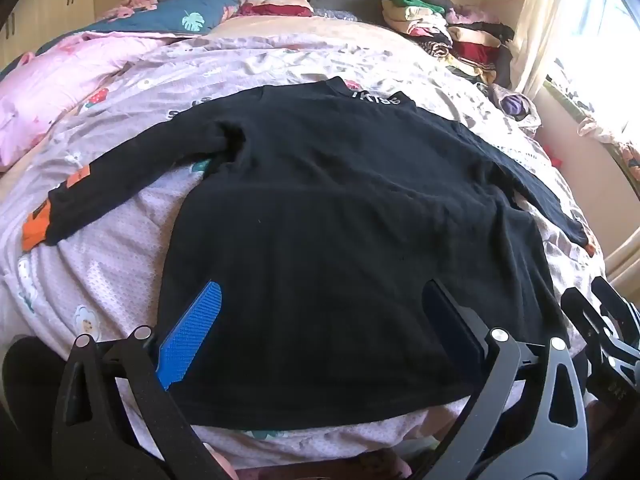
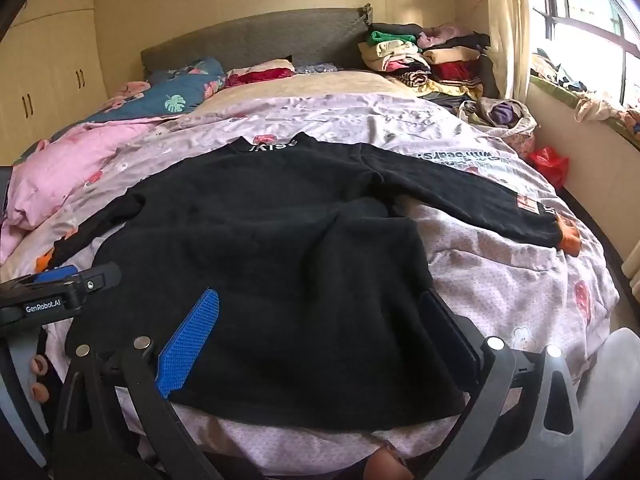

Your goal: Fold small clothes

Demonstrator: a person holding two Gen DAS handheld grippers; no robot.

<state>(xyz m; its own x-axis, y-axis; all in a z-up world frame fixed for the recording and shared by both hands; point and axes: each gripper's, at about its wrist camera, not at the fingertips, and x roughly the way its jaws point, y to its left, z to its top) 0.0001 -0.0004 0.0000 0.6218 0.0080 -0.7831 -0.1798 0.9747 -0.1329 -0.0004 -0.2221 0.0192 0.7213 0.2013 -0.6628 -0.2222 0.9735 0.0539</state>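
You can read white letters on the far collar of the black sweater [image 2: 272, 216]; seen upside down from where you stand, they look like "JKISS", though the first letter is unclear. On the pale bedspread [image 2: 500, 280], just right of the sweater's right sleeve, an upside-down printed line ends in "with bears". The left tool [image 2: 60, 292], at the near left in the right wrist view, carries "GenRobot.AI" in white. The orange sleeve patches bear print too small to read.
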